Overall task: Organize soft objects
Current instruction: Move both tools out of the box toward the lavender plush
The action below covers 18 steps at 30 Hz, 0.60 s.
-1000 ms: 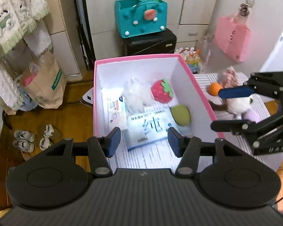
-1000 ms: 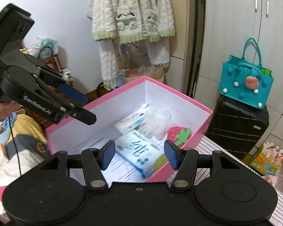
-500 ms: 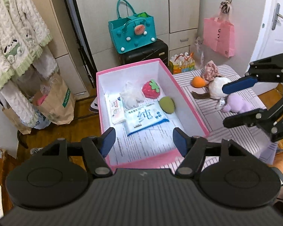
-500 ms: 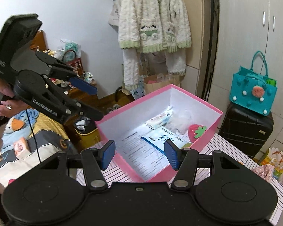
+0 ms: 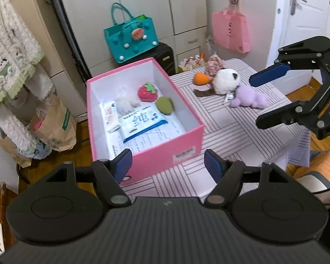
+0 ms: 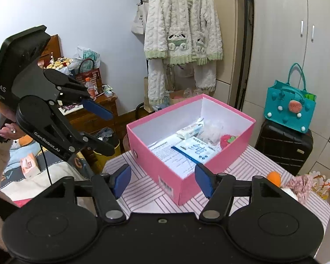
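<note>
above pink box (image 5: 188, 139), both grippers opening, empty

Striped worktop (image 5: 235, 129), pink box (image 5: 182, 140) at its left, orange toy (image 5: 200, 78), panda plush (image 5: 226, 81), purple plush (image 5: 248, 98) grouped at far side

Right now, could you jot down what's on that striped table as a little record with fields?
Container: open pink cardboard box
In box: red plush strawberry, green round plush, blue-and-white tissue pack, white fluffy item
On striped tablecloth: orange plush, white-and-black plush, lilac plush
Left gripper: opening, nothing between its jaws
Right gripper: opening, nothing between its jaws
</note>
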Available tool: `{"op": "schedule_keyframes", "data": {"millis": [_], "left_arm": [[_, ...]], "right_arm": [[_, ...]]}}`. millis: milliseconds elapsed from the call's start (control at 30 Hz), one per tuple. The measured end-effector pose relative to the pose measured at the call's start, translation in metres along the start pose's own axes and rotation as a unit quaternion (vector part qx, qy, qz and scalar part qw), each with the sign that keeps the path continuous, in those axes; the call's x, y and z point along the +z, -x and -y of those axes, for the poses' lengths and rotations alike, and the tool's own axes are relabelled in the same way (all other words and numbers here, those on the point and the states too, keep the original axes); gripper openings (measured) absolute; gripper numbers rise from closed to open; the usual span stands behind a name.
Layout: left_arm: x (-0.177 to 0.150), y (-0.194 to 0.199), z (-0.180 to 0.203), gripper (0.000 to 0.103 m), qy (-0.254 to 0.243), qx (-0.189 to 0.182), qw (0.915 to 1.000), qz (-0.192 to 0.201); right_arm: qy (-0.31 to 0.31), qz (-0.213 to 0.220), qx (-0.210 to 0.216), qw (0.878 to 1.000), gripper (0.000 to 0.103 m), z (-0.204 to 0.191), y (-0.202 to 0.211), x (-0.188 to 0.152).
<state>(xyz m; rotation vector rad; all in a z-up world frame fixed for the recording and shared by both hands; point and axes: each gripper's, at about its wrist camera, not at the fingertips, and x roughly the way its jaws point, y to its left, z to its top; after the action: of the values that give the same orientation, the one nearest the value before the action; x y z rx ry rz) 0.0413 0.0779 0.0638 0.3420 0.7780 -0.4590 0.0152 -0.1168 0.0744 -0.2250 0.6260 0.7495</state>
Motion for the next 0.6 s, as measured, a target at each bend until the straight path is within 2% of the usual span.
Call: {"op": "schedule_keyframes", "data": {"millis": [133, 233, 367, 467, 533, 600], "left_arm": [[-0.006, -0.005, 0.014, 0.089, -0.016, -0.009, 0.9998, 0.012], [-0.013, -0.016, 0.020, 0.090, -0.020, -0.024, 0.9994, 0.016], [-0.023, -0.032, 0.026, 0.092, -0.012, -0.047, 0.9988, 0.010], [-0.026, -0.044, 0.030, 0.092, -0.002, -0.060, 0.9982, 0.001], [-0.023, -0.049, 0.035, 0.098, -0.007, -0.070, 0.9975, -0.004], [-0.017, -0.053, 0.042, 0.099, -0.016, -0.076, 0.9970, -0.002]], "right_arm": [[0.001, -0.007, 0.001, 1.000, 0.075, -0.003, 0.005, -0.015], [0.005, -0.014, 0.009, 1.000, 0.076, -0.004, 0.003, -0.031], [-0.017, -0.026, -0.001, 1.000, 0.077, 0.000, -0.001, -0.051], [-0.021, -0.029, -0.008, 0.999, 0.084, 0.000, 0.000, -0.066], [-0.026, -0.028, -0.016, 0.999, 0.094, 0.002, 0.001, -0.075], [-0.031, -0.027, -0.030, 0.999, 0.094, 0.005, 0.001, -0.084]]}}
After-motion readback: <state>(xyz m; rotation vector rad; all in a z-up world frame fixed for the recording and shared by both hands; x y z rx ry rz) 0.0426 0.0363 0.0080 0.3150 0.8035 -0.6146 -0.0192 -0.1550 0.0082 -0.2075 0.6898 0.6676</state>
